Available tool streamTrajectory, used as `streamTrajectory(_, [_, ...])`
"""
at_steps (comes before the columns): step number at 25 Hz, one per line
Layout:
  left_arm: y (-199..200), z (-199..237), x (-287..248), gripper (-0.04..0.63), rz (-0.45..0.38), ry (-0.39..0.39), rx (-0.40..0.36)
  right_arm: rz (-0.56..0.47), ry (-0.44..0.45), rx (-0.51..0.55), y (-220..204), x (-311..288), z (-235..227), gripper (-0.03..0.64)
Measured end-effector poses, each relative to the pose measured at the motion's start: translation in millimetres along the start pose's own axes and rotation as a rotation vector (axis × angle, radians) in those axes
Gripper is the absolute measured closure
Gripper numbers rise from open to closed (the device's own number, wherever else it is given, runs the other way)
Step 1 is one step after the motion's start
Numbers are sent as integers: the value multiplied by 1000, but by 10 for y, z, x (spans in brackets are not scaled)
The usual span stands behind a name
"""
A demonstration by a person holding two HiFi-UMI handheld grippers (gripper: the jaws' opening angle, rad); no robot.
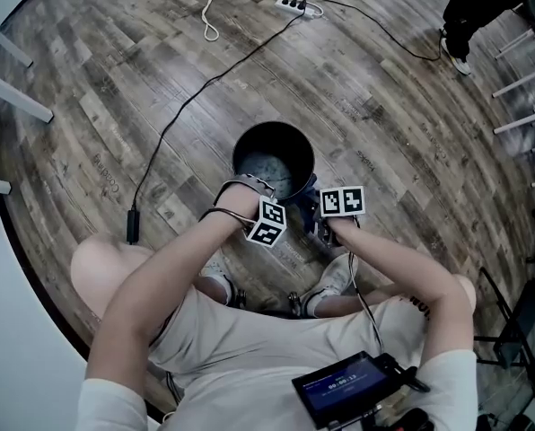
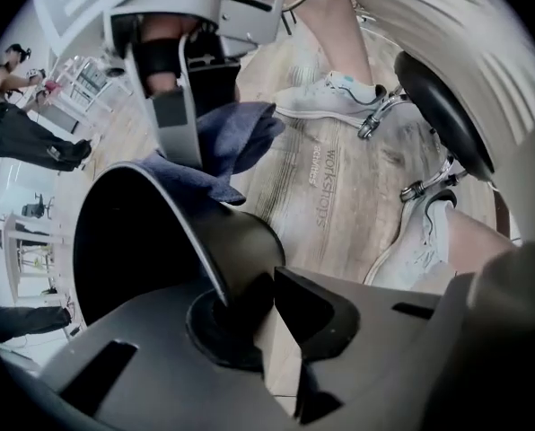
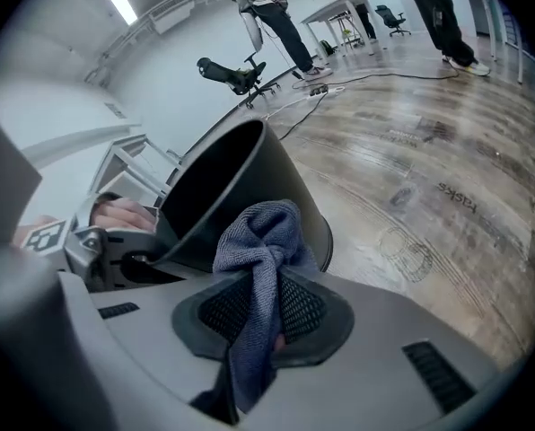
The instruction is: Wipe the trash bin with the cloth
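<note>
A black round trash bin (image 1: 242,147) stands on the wooden floor just ahead of my knees. My left gripper (image 1: 248,189) is at its near rim; in the left gripper view the bin's thin wall (image 2: 173,241) runs between the jaws of the left gripper (image 2: 249,305), which are shut on it. My right gripper (image 1: 318,210) is beside the bin's near right side. It is shut on a blue-grey cloth (image 3: 260,241), which bunches up out of the right gripper (image 3: 266,320) against the bin's outer wall (image 3: 227,182). The cloth (image 2: 236,137) also shows in the left gripper view.
A power strip (image 1: 300,5) and cables lie on the floor beyond the bin, and a black cable ends at a plug (image 1: 133,225) to my left. A person (image 1: 479,7) stands at the far right. White table legs (image 1: 16,92) are at the left. A stool (image 2: 442,106) is near my shoes.
</note>
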State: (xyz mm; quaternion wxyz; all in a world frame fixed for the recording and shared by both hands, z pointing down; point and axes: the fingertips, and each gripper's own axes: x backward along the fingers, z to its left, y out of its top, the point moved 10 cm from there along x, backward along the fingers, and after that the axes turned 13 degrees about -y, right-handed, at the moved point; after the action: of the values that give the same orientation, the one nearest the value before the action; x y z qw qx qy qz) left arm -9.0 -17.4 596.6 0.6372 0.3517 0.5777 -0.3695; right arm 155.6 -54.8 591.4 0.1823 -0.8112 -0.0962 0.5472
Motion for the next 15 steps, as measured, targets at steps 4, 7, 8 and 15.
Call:
streamTrajectory(4, [31,47,4,549,-38,-6,52,26,-29,-12,-105,-352,-141,555])
streamTrajectory(7, [39,184,54,549,-72,-15,92,42,-49,-20,-102,-656,-286,555])
streamTrajectory(8, [57,200,61,549,-85,-26,102,53,-53,-32,-153,-767,-328,555])
streamTrajectory(15, [266,156,17,546,-185,-66,147,123,-85,-222,-669,-1386,-599,555])
